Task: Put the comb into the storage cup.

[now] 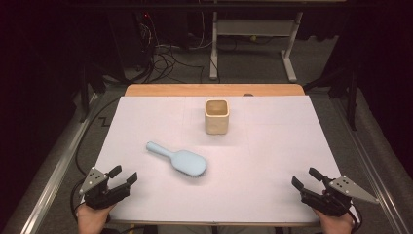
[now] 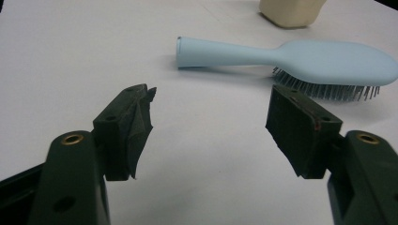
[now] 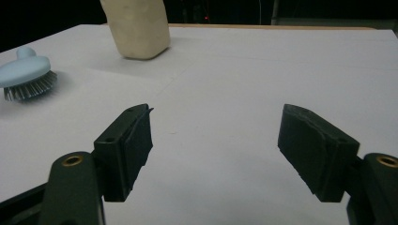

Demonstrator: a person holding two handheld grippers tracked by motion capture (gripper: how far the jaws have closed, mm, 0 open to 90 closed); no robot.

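A pale blue hairbrush lies bristles down in the middle of the white table, its handle pointing up-left. Behind it stands a cream square cup, upright and empty as far as I can see. My left gripper rests at the near left corner, open, with nothing between its jaws; in its own view the hairbrush lies just ahead and the cup beyond. My right gripper sits at the near right corner, open and empty. Its view shows the cup and the hairbrush head at far left.
The table's wooden far edge borders a dark floor with cables and a white desk frame. Metal rails run along both sides of the table. Bare white surface lies between the two grippers.
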